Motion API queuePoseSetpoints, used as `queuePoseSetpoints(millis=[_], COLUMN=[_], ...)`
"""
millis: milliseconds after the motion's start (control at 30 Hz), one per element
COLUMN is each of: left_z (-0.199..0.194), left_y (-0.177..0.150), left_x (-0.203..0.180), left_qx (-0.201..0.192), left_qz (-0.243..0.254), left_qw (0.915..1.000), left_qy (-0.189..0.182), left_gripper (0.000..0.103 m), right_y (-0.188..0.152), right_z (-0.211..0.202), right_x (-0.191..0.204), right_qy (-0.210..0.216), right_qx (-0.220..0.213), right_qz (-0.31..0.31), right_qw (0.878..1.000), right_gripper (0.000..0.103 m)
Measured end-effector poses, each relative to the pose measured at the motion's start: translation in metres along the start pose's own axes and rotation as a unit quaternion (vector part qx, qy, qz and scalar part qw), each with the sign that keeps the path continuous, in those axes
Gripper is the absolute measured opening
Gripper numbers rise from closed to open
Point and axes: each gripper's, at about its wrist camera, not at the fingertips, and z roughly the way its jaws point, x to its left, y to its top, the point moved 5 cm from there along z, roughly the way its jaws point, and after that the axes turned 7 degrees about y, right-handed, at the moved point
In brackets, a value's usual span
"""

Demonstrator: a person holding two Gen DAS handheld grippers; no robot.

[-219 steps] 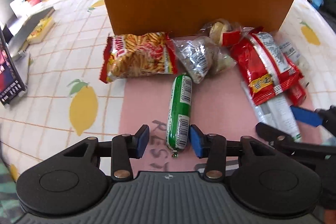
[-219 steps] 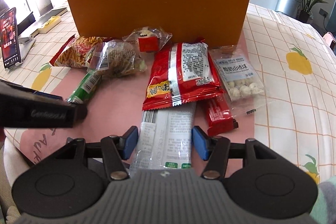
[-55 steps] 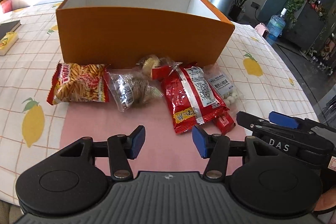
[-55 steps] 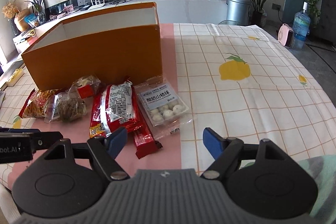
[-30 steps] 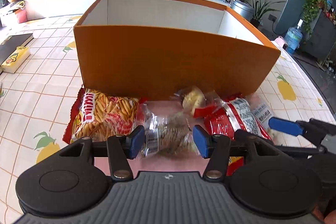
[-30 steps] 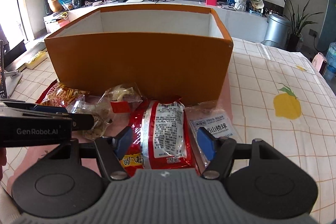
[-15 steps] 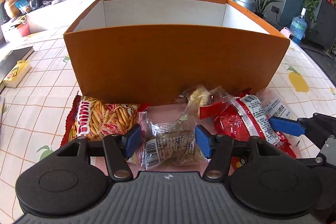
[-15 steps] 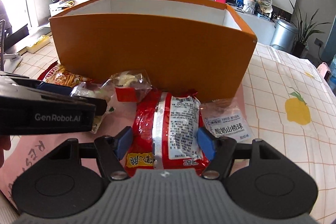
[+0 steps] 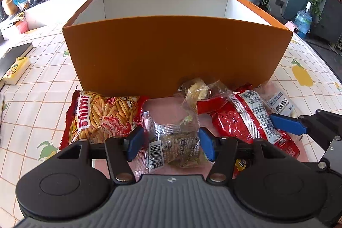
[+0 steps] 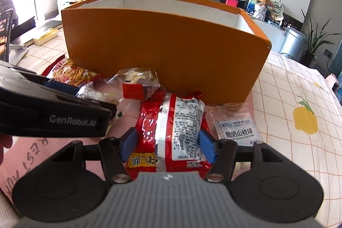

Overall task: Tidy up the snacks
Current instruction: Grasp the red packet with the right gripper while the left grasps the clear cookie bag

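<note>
An open orange box [image 9: 171, 52] [image 10: 160, 42] stands on the table behind a row of snacks. My left gripper [image 9: 171, 143] is open, its pads on either side of a clear barcoded packet [image 9: 173, 146] without squeezing it. My right gripper [image 10: 167, 144] is closing, and both pads meet the sides of a red snack bag [image 10: 168, 127] [image 9: 241, 119]. A fries bag [image 9: 102, 114] lies at the left. A small packet with a red label [image 9: 203, 95] [image 10: 136, 82] leans by the box. A white hawthorn-ball packet [image 10: 235, 129] lies right of the red bag.
The snacks lie on a pink mat [image 10: 21, 155] over a lemon-print tablecloth [image 10: 299, 121]. A dark book and a yellow pack [image 9: 15, 69] lie at the far left. A phone on a stand [image 10: 4, 35] is at the left edge. The left gripper's body [image 10: 53, 112] reaches close beside the right one.
Both grippers have come down close to the snacks. The right jaws have narrowed onto the red bag. A green sausage and a long white packet seen earlier are gone from the mat.
</note>
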Motion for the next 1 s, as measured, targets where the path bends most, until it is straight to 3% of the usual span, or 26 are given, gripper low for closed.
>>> queuePoseSetpoints(millis=[67, 233, 433, 633, 1000], left_z=[-0.002, -0.011, -0.009, -0.004, -0.008], left_y=[-0.002, -0.009, -0.010, -0.012, -0.016], left_x=[0.000, 0.005, 0.008, 0.011, 0.002], left_qx=[0.004, 0.019, 0.017, 0.008, -0.001], left_qz=[0.006, 0.005, -0.018, -0.034, -0.001], left_qw=[1.0000, 0.9998, 0.9996, 0.9992, 0.9998], left_qy=[-0.003, -0.011, -0.013, -0.021, -0.022], left_gripper=[0.068, 0.068, 0.079, 0.083, 0.057], right_y=[-0.002, -0.013, -0.020, -0.018, -0.019], right_z=[-0.004, -0.026, -0.027, -0.015, -0.009], right_x=[0.001, 0.009, 0.020, 0.009, 0.012], right_qy=[-0.006, 0.030, 0.017, 0.033, 0.038], right_qx=[0.002, 0.015, 0.019, 0.028, 0.041], right_qz=[-0.003, 0.001, -0.031, 0.011, 0.009], right_qw=[1.000, 0.999, 0.999, 0.999, 0.998], right_gripper=[0.059, 0.059, 0.063, 0.069, 0.067])
